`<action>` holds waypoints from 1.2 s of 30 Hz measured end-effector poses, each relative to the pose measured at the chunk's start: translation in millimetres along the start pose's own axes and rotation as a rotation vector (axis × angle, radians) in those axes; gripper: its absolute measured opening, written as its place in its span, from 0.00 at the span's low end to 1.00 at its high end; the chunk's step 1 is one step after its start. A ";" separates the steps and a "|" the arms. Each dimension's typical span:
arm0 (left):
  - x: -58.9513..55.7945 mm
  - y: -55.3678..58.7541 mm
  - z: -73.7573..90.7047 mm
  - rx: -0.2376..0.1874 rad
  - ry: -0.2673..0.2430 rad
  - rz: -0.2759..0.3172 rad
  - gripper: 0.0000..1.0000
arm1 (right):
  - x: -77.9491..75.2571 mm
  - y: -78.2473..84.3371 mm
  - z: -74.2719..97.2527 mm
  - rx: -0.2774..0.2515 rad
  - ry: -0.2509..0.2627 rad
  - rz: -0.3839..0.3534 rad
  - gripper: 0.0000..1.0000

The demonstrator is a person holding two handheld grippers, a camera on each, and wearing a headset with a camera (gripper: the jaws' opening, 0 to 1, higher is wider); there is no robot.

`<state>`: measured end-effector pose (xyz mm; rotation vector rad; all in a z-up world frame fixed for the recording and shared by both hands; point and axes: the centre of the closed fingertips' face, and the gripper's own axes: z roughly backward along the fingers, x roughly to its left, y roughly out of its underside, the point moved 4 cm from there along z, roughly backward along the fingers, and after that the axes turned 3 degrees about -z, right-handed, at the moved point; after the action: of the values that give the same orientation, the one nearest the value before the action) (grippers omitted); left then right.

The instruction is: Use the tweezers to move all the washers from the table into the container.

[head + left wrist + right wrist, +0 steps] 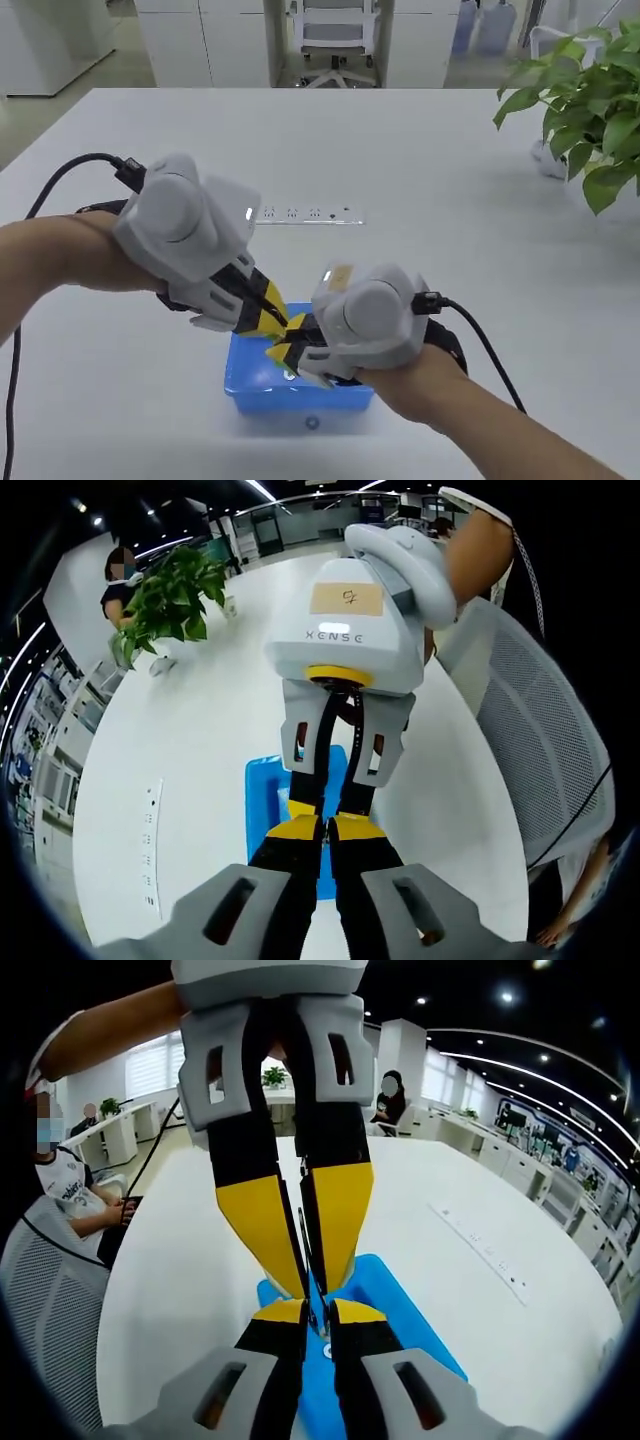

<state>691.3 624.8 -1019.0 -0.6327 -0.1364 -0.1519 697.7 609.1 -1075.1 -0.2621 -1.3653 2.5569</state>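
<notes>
Head view: the blue container [250, 388], a shallow open rectangular tray, sits on the white table [450, 180] close to the near edge. Both grippers meet tip to tip right over it, the left gripper [272, 312] slanting down from the left and the right gripper [287, 352] reaching in from the right. Their bodies and the person's hands cover most of the tray's inside, so its contents cannot be made out. A small ring [312, 423] shows just at the container's front wall; whether it is a washer on the table or a mark on the wall is unclear. In the right gripper view the tweezers [304, 1200] appear as a thin dark strip pinched between the left gripper's broad yellow pads [262, 1230], with its lower end running down into the narrow slit between the right gripper's own jaws. Those jaws are drawn nearly together, but whether they actually clamp the strip cannot be told. The tweezer tips are lost against the blue floor. Beyond the container the tabletop lies open on all sides, with a white power strip [310, 214] farther back, a leafy plant [590, 110] near the far right edge and a chair [335, 30] behind the far edge.
</notes>
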 end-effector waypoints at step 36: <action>-1.7 27.2 -19.6 0.020 0.032 0.040 0.07 | 1.6 23.0 -24.2 0.059 -0.055 -0.033 0.11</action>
<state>696.2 634.8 -1050.6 -0.6124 -0.0944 -0.1219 699.8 616.3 -1107.6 -0.1583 -1.2990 2.5909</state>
